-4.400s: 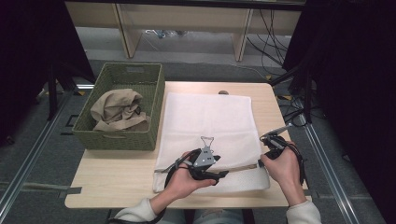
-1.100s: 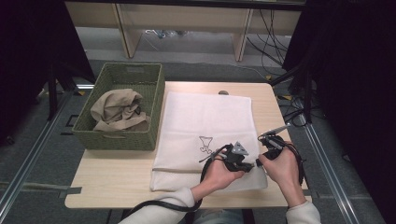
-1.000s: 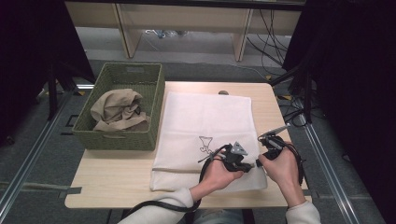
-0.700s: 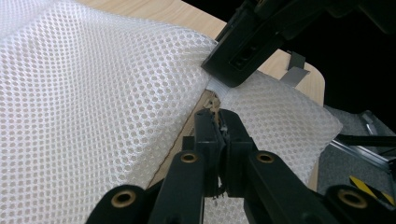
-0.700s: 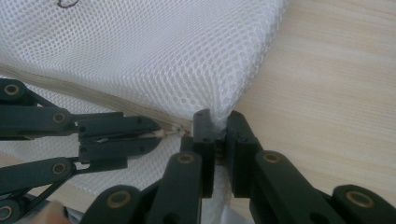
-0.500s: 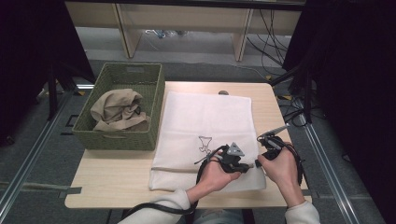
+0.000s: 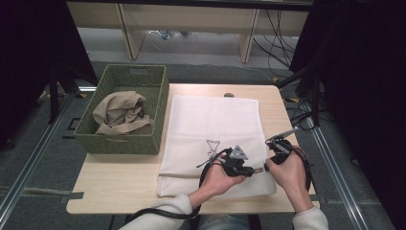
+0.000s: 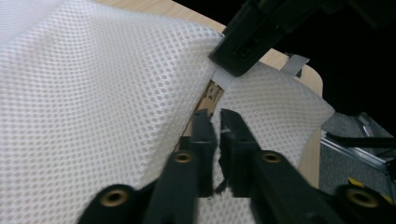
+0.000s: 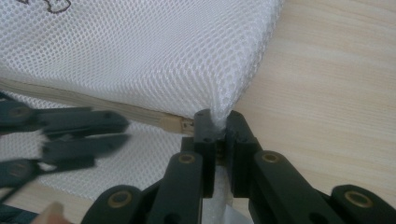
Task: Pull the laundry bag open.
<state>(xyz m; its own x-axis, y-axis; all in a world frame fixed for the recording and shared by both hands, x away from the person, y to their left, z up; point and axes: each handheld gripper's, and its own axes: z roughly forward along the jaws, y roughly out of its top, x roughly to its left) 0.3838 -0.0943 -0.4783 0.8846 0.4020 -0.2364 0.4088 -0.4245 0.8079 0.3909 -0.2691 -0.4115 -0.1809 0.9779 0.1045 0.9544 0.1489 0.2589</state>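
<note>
A white mesh bag (image 7: 210, 120) lies flat on the wooden table (image 7: 110, 182), with a small dark drawing on it. My right gripper (image 9: 218, 120) is shut on the bag's mesh at its near right corner, just beside the tan zipper pull (image 9: 175, 123). In the high view this right gripper (image 7: 267, 164) sits at the bag's right edge. My left gripper (image 8: 217, 122) points at the zipper pull (image 8: 212, 93) from close by, its jaws a narrow gap apart over the mesh (image 8: 93, 93). From above, the left gripper (image 7: 260, 170) almost meets the right one.
A green woven basket (image 7: 129, 143) stands at the table's left with a crumpled beige cloth (image 7: 119, 112) inside. Bare wood runs along the front left. Cables and dark drapes lie beyond the right table edge.
The left gripper has travelled right across the bag's front from its middle to beside the right gripper. The right gripper has kept its hold on the corner.
</note>
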